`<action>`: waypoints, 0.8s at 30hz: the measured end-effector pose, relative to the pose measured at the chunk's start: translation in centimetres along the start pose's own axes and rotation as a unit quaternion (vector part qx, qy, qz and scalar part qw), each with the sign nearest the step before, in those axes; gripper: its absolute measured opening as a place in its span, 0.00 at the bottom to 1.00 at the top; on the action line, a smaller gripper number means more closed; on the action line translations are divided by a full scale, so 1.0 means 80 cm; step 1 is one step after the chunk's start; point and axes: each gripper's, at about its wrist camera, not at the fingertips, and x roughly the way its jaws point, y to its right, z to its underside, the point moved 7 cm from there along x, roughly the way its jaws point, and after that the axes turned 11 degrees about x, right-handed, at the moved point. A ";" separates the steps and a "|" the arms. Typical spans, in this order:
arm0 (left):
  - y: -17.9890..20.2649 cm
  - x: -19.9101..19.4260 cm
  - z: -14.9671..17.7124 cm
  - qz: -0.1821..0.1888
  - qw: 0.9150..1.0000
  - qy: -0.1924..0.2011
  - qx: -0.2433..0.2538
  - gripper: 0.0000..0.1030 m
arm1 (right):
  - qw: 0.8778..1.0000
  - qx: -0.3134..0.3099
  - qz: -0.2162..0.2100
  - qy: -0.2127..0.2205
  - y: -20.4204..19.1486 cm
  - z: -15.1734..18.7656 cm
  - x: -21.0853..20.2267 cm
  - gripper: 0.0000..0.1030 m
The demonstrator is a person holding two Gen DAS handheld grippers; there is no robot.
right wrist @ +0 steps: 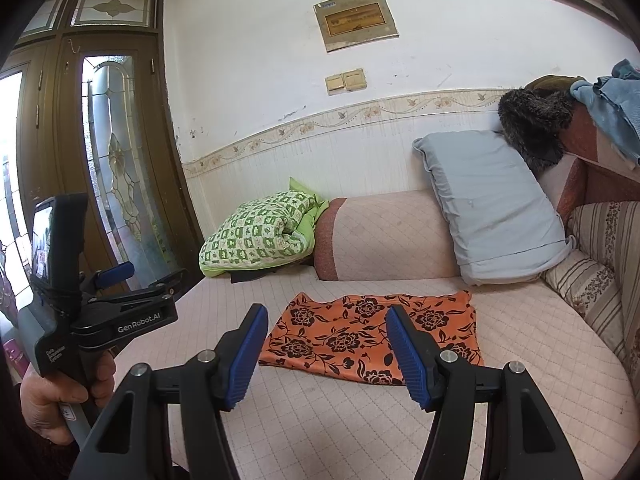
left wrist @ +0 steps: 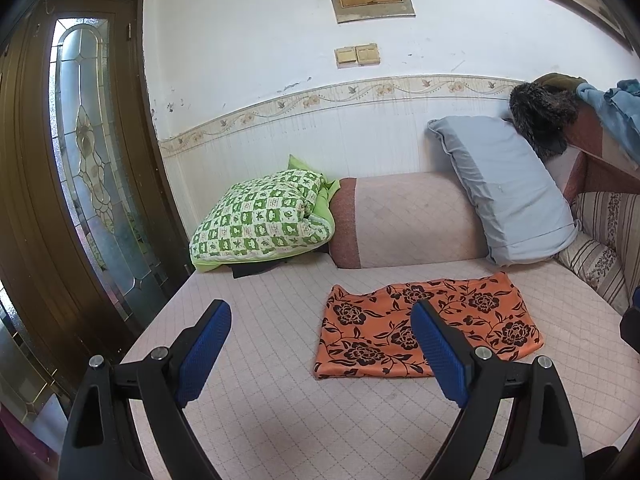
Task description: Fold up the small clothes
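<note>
Left wrist view shows the left gripper (left wrist: 320, 344) with fingers spread wide and empty, held above the bed (left wrist: 280, 400). An orange floral garment (left wrist: 400, 320) lies flat, apparently already folded at least once, near the middle of the bed. The right gripper (right wrist: 326, 350) is likewise wide open, holding nothing. Judging by this, a fold is either pending or just finished; the next move would call for pinching a near edge. How many layers the cloth has is hard to tell, and its near-right corner sits behind a finger.
</note>
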 end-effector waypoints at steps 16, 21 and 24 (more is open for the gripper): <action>0.002 0.011 0.007 -0.001 1.000 -0.009 0.000 0.89 | 1.000 0.002 0.007 -0.009 0.008 0.003 0.009 0.63; 0.003 0.016 0.010 -0.001 1.000 -0.014 -0.001 0.89 | 1.000 0.009 0.010 -0.013 0.014 0.004 0.015 0.63; 0.002 0.017 0.011 -0.001 1.000 -0.015 -0.002 0.89 | 1.000 0.010 0.011 -0.014 0.015 0.005 0.016 0.63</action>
